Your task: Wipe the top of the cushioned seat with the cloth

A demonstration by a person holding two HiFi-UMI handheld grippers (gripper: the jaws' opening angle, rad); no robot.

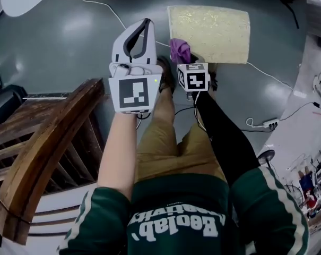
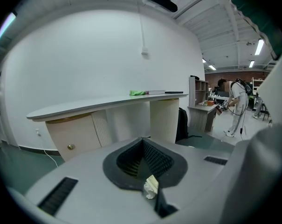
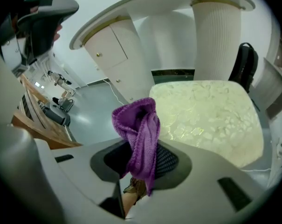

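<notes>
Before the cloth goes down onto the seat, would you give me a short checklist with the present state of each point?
1. Cloth gripped: ok. The right gripper is shut on it, and it is bunched.
2. Cloth touching the cushioned seat: not ok. It is held in the air by the seat's near left corner.
3. Seat top free of things: ok. Nothing lies on it.
4. Left gripper out of the way: ok. It is beside the seat, shut on a small pale scrap.
5. White cable off the seat: ok. It lies on the floor beside it.
</notes>
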